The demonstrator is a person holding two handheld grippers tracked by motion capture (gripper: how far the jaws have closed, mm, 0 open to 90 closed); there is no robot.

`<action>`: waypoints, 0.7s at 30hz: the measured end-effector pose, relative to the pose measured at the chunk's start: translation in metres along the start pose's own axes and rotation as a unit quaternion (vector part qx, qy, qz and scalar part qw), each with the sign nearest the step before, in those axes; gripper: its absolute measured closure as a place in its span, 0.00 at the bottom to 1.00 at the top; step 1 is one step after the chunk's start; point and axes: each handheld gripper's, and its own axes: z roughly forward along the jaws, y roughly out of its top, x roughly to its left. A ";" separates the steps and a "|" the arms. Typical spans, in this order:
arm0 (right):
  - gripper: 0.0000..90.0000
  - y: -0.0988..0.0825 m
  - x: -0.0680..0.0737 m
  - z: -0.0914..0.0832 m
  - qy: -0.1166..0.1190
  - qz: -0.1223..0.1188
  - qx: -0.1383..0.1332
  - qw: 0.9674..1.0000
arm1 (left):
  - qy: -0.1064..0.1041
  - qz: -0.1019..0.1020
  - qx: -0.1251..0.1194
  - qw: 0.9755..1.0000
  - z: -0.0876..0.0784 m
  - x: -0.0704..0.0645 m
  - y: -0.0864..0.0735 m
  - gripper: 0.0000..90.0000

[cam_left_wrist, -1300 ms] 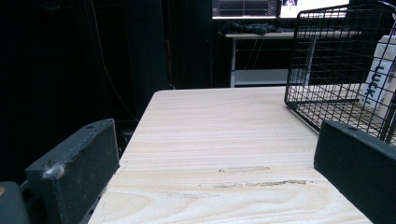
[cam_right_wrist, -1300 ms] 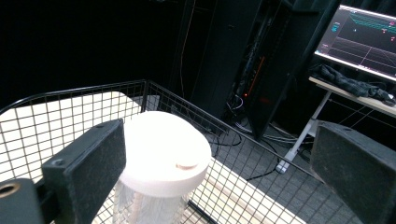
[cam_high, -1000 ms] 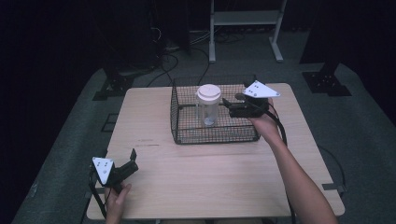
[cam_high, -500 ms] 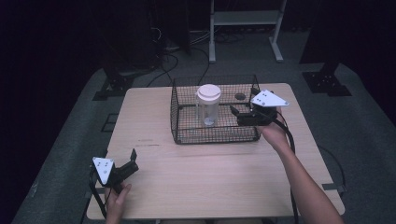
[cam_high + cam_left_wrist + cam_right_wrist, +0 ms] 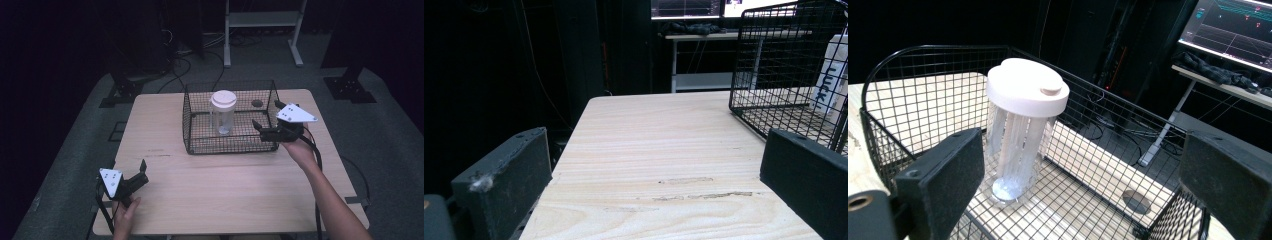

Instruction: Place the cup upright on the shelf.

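Surface [image 5: 225, 190] of pale wood grain, rectangular with rounded corners, stands on grey carpet [image 5: 395, 150] in a dark room. Beyond its far edge a white stand [image 5: 260, 30] rises, with black cables [image 5: 185, 60] on the floor near it; black footed bases sit off the far left corner [image 5: 117, 95] and far right corner [image 5: 350, 87]. In the right gripper view a lit monitor [image 5: 1235, 27] stands on a desk behind.

A black wire basket [image 5: 192, 127] sits at the middle of the far edge, open at the top. Inside it, near its centre, a clear jar [image 5: 222, 112] with a white lid stands upright. A small round dark hole [image 5: 257, 103] marks the wood inside the basket toward the far right.

The right gripper [image 5: 261, 129] hangs over the basket's right rim, pointing left at the jar, its fingers [image 5: 940, 175] wide apart with the jar between them but well clear. The left gripper [image 5: 141, 172] rests at the near left corner, close to the left edge, aimed toward the basket; its fingers [image 5: 504, 180] also stand wide apart with nothing between them.

The whole near half of the surface lies bare between the two hands, save faint scuffs [image 5: 155, 152] in front of the basket. Strips of bare wood flank the basket to left and right.
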 end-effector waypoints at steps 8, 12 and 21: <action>0.04 -0.008 0.000 -0.010 0.001 -0.001 0.002 1.000 | 0.000 0.001 0.000 1.000 0.000 0.000 0.000 0.00; 0.04 -0.011 0.000 -0.014 0.003 -0.001 0.005 1.000 | 0.001 0.000 0.000 1.000 0.000 0.000 0.000 0.00; 0.04 -0.025 0.004 -0.024 0.003 0.001 0.010 1.000 | 0.001 0.000 0.000 1.000 0.000 0.000 0.000 0.00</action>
